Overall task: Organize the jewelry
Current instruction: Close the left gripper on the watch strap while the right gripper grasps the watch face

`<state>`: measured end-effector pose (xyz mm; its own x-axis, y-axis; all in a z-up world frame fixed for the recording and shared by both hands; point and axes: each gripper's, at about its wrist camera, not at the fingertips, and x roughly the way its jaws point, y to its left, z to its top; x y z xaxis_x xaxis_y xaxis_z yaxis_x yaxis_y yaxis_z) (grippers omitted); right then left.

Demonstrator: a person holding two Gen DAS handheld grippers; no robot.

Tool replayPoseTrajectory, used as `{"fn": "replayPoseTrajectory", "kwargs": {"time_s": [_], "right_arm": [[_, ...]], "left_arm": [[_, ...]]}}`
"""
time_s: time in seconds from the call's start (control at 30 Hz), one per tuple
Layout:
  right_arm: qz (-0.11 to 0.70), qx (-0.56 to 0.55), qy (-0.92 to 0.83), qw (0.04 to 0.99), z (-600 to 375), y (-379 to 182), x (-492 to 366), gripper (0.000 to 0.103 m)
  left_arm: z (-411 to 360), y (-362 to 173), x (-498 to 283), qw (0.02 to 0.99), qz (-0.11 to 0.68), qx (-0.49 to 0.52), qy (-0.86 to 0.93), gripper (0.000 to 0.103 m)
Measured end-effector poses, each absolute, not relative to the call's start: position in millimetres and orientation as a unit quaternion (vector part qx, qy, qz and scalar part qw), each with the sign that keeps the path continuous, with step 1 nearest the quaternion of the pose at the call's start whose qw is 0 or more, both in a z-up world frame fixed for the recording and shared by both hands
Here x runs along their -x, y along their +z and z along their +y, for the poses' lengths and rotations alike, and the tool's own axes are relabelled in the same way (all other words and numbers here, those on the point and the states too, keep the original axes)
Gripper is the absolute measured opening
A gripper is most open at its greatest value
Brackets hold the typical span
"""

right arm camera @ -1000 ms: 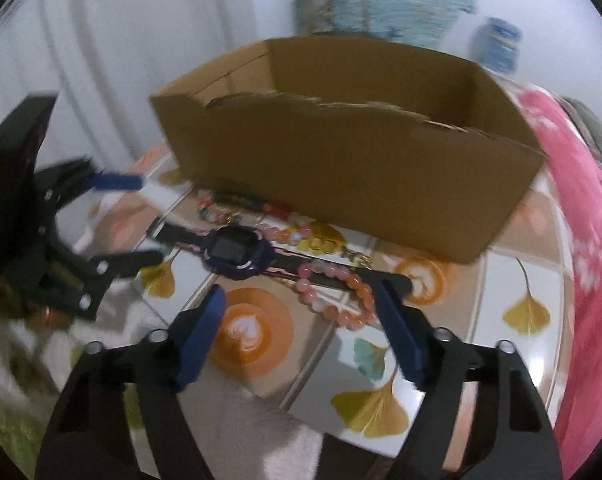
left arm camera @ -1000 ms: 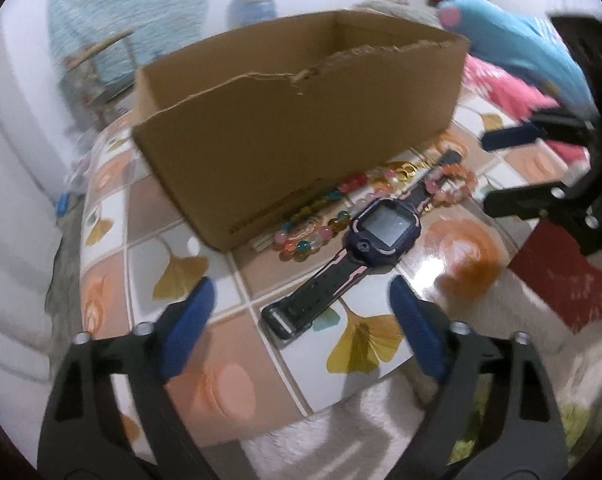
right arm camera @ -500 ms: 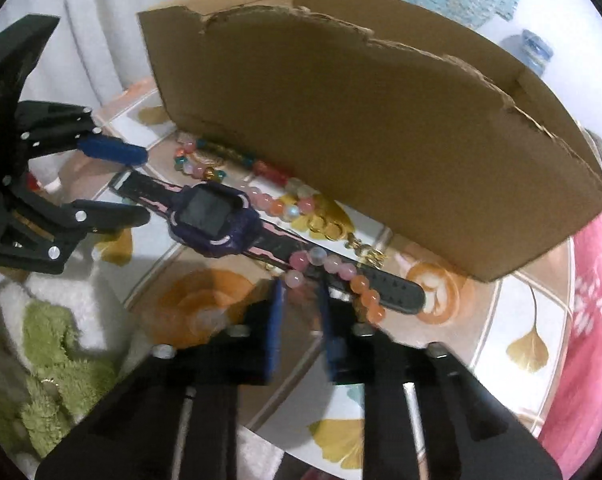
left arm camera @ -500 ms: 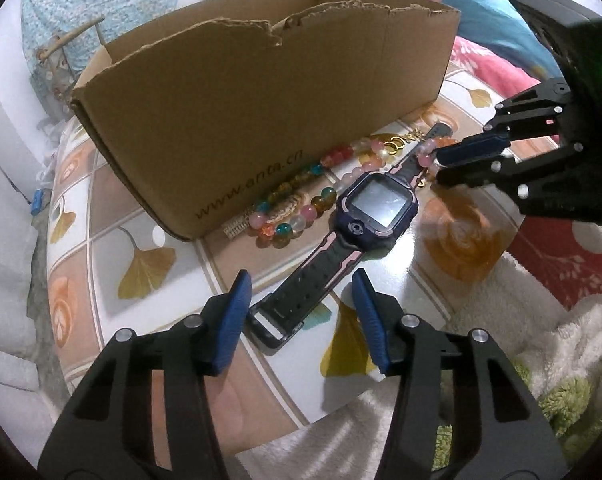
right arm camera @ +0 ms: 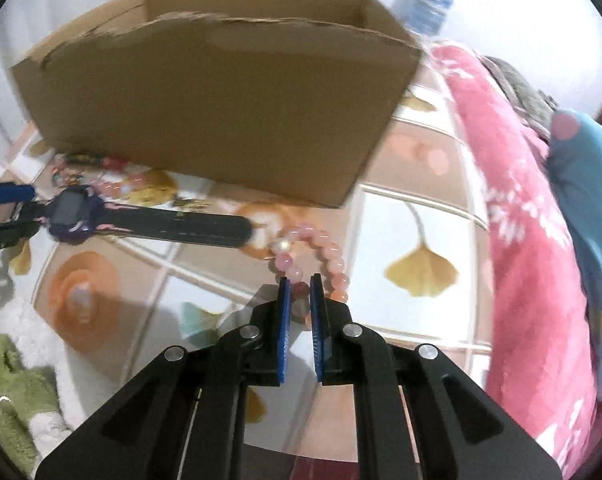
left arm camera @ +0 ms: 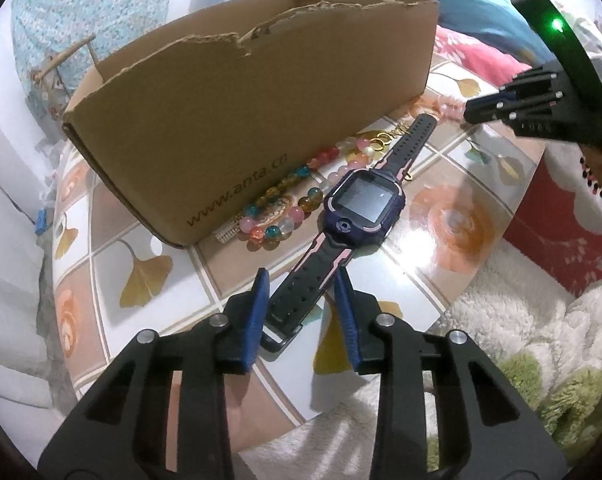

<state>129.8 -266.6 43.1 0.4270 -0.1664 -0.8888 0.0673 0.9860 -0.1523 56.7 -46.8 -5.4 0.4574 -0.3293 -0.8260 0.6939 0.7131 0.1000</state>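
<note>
Right, left tongs point down at the near edge of the worktop; jaws closing, blue pads either side of the buckle end of the watch strap, and the pads do not look to be pressing on it; strap sits between them, flat on the worktop; watch lies diagonally, dark body with pink trim, screen up, far strap end running toward the cardboard box; box stands upright across the middle of the worktop, top edge torn, lettering on the near wall; multicolour bead bracelet lies between the watch and the box wall, touching or just beside both; a small gold chain piece lies by the far strap, near the box's right corner.

Right tongs closed on the pink bead bracelet; one bead is clamped between the pads, the rest of the loop fans out ahead toward the box; bracelet sits just beside the free tip of the watch strap, near the box's right-hand corner; whether it rests on the worktop or is lifted, cannot tell; view is blurred.

Worktop is glossy, tiled print with ginkgo leaves and orange swirls; pink floral blanket along its right edge, blue cushion beyond it; white-and-green shaggy rug below the near edge.
</note>
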Motion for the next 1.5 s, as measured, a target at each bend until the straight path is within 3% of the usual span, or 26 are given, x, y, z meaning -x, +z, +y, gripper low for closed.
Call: {"fn": "replayPoseTrajectory", "kwargs": {"time_s": [0.23, 0.3, 0.37, 0.4, 0.8, 1.13, 1.37, 1.5], "right_arm": [[0.529, 0.030, -0.082, 0.844, -266, 45, -123, 0.013], [0.512, 0.032, -0.075, 0.855, -268, 53, -121, 0.035], [0.491, 0.041, -0.052, 0.869, -269, 65, -127, 0.050], [0.487, 0.042, -0.033, 0.872, -267, 68, -129, 0.053], [0.504, 0.067, 0.268, 0.818, -196, 53, -186, 0.054], [0.556, 0.076, 0.319, 0.764, -187, 40, -199, 0.054], [0.547, 0.125, 0.326, 0.761, -173, 45, -191, 0.054], [0.536, 0.175, 0.339, 0.753, -165, 43, -190, 0.045]], "left_arm": [[-45, -6, -56, 0.827, 0.416, -0.216, -0.310, 0.031], [-45, -6, -56, 0.827, 0.415, -0.218, -0.310, 0.031], [-45, -6, -56, 0.827, 0.413, -0.222, -0.310, 0.031], [-44, -7, -56, 0.826, 0.412, -0.224, -0.311, 0.031], [-37, -6, -64, 0.811, 0.407, -0.242, -0.344, 0.032], [-32, -5, -72, 0.802, 0.410, -0.247, -0.357, 0.032], [-41, -2, -82, 0.794, 0.402, -0.269, -0.367, 0.032], [-51, 0, -85, 0.782, 0.393, -0.296, -0.383, 0.032]]}}
